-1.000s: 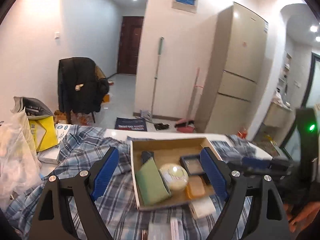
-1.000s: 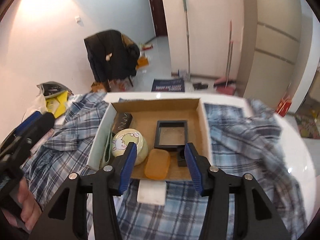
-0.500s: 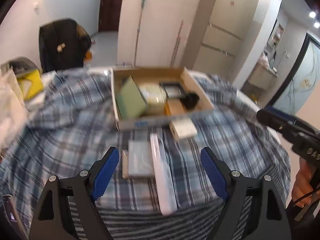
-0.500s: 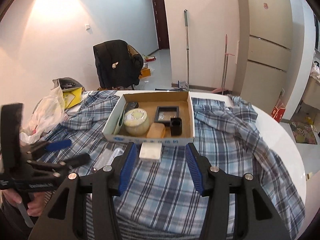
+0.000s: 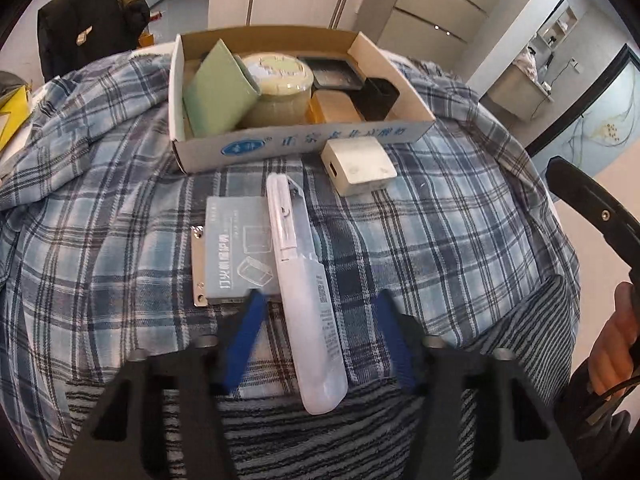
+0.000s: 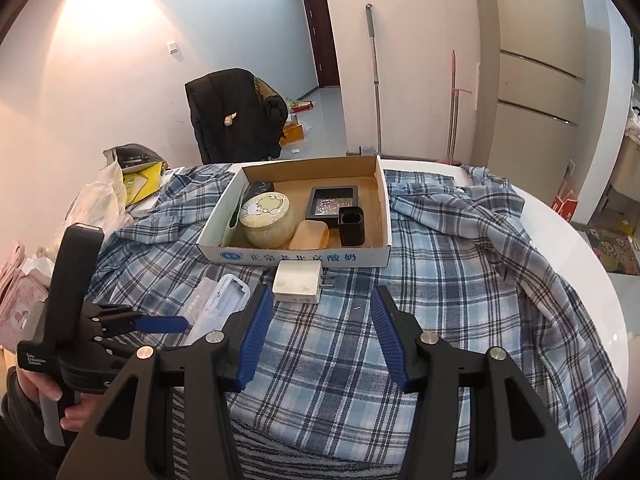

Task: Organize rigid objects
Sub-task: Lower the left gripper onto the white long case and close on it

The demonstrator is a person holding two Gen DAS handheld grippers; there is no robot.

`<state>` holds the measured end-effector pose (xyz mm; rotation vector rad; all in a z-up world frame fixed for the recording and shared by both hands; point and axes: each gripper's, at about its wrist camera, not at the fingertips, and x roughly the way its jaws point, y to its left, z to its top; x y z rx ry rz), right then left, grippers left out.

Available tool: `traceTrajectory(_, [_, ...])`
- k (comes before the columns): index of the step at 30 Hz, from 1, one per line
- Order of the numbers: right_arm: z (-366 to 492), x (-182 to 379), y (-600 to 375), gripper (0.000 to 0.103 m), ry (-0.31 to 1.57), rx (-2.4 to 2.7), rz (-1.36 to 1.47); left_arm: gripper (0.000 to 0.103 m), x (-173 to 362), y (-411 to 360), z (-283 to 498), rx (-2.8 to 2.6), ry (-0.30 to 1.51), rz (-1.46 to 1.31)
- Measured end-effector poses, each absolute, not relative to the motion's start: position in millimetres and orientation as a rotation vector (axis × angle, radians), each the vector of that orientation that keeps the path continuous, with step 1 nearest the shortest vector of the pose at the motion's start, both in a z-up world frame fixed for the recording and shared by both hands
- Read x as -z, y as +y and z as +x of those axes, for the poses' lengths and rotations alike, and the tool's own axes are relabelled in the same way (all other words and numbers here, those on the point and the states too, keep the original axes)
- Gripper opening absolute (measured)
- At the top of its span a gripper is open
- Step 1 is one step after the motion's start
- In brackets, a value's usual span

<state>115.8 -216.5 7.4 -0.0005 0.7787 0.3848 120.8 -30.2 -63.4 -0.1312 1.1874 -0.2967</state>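
A cardboard box [image 5: 320, 140] [image 6: 296, 257] on the plaid cloth holds a green pouch [image 5: 218, 88], a round jar [image 5: 280, 80] [image 6: 268, 220], an orange soap-like block [image 6: 310, 236], a black frame [image 6: 332, 206] and a black cup [image 6: 352, 226]. In front of it lie a white charger [image 5: 358, 164] [image 6: 298, 282], a long white case [image 5: 304, 280] [image 6: 218, 308] and a flat clear packet [image 5: 236, 252]. My left gripper [image 5: 318, 312] is open, its fingers straddling the case's near half. My right gripper [image 6: 322, 312] is open and empty, just short of the charger.
A plaid shirt [image 6: 460, 260] covers the round white table [image 6: 592, 256], with a striped cloth [image 5: 320, 440] at the near edge. Bags and a yellow box [image 6: 140, 182] sit at the left. A chair with a black jacket [image 6: 236, 116] stands behind.
Both grippers have pulled back from the box and tilted down toward the table. My left gripper has lowered to the long white case. Its jaws are narrower than before.
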Motion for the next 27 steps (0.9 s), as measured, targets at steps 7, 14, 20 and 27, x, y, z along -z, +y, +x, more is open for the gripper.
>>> traceTrajectory(7, [116, -7, -221, 0.05, 0.77, -0.391, 0.008, 0.031, 72, -31, 126, 0.265, 1.212, -0.124])
traceTrajectory(14, [117, -2, -223, 0.05, 0.783, -0.397, 0.011, 0.031, 81, -47, 133, 0.256, 1.234, -0.056])
traceTrajectory(20, [116, 0, -225, 0.05, 0.785, -0.4, 0.006, 0.024, 86, -54, 136, 0.215, 1.204, -0.02])
traceTrajectory(27, [120, 4, -226, 0.05, 0.801, -0.383, 0.011, 0.019, 75, -54, 125, 0.227, 1.137, -0.007])
